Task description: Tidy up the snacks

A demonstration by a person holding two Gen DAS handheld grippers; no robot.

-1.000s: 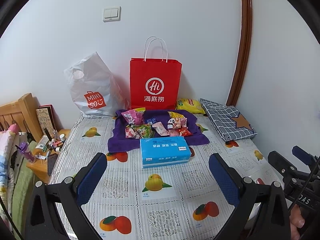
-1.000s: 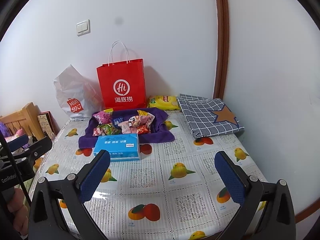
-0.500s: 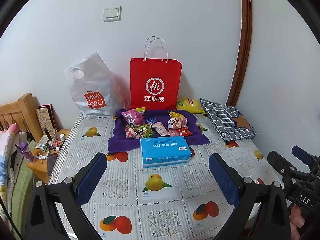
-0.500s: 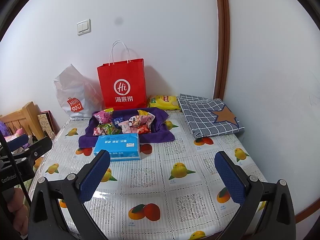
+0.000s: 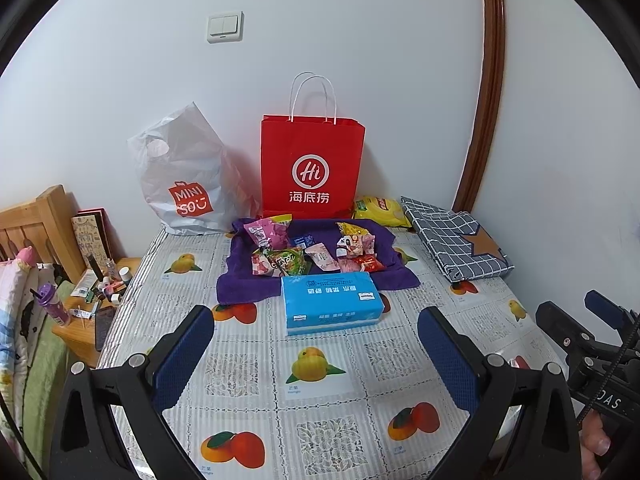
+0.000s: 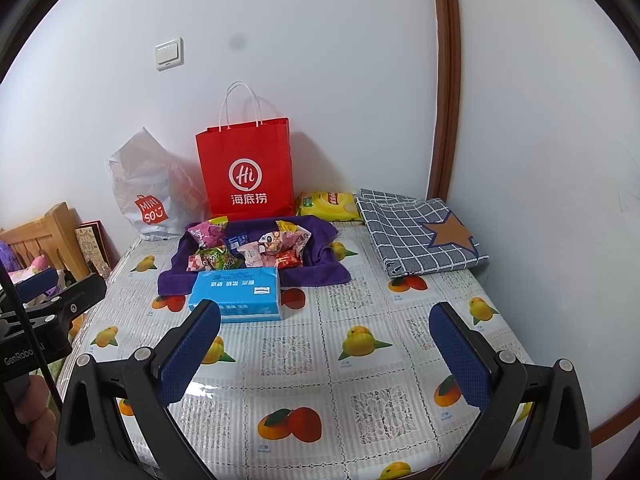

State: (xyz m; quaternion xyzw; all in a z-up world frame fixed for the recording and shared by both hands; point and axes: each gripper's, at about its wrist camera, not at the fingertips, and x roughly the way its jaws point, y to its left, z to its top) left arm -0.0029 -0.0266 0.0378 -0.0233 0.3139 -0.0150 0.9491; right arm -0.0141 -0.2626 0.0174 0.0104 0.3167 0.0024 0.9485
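Observation:
Several small snack packets (image 5: 316,250) lie in a heap on a purple cloth (image 5: 240,280) near the back of the fruit-print table (image 5: 320,408). They also show in the right wrist view (image 6: 248,250) on the same cloth (image 6: 320,272). A red paper bag (image 5: 312,168) stands behind them against the wall. A yellow snack bag (image 5: 380,210) lies to its right. My left gripper (image 5: 316,360) is open and empty, well short of the snacks. My right gripper (image 6: 324,354) is open and empty, over the table's front.
A blue tissue pack (image 5: 330,304) lies just in front of the cloth. A white plastic bag (image 5: 188,184) leans at the back left. A folded checked cloth (image 5: 456,240) lies at the right. A cluttered wooden nightstand (image 5: 92,300) stands off the table's left edge.

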